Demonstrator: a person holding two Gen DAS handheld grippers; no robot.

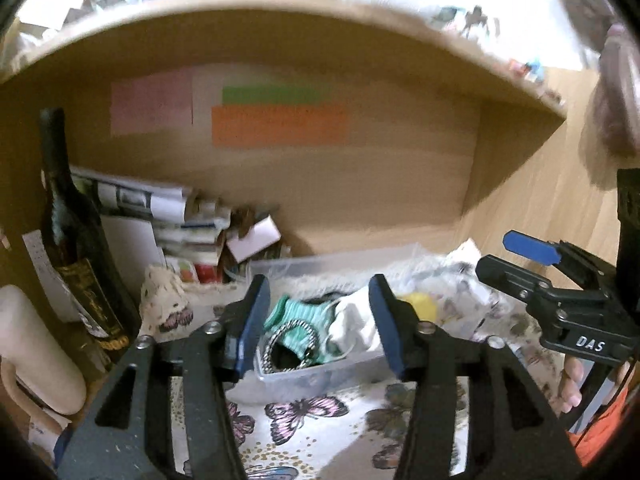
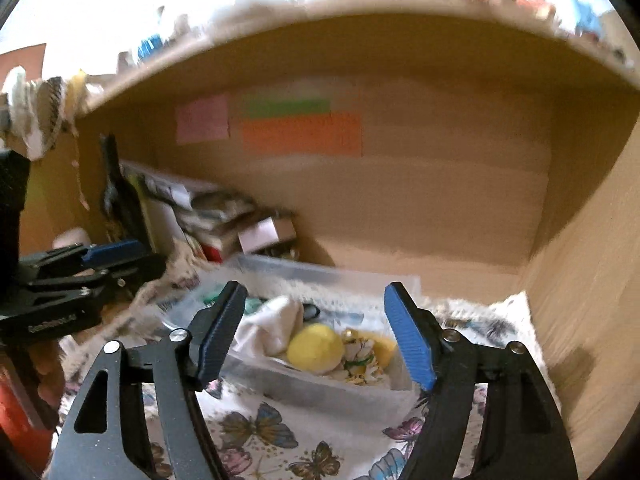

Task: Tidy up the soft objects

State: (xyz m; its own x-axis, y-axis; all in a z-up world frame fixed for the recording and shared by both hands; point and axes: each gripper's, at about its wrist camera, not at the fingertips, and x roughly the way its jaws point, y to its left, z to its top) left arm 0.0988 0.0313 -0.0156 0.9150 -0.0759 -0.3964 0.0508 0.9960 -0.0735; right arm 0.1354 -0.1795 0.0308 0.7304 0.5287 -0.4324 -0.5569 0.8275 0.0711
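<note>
Home; wooden shelf nook (image 1: 360, 184); wine bottle (image 1: 72, 232); butterfly cloth (image 2: 280, 440)

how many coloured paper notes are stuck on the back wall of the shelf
3. The pink note is at the left, the green note is to its right, and the orange note sits directly below the green. The view is blurred, so pale ones may go unseen.

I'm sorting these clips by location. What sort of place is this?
Probably a home desk or shelf nook used for storage. A wooden shelf overhangs a butterfly-print cloth; a dark bottle and stacked papers crowd the left, and a clear plastic bin holds soft items.
</note>
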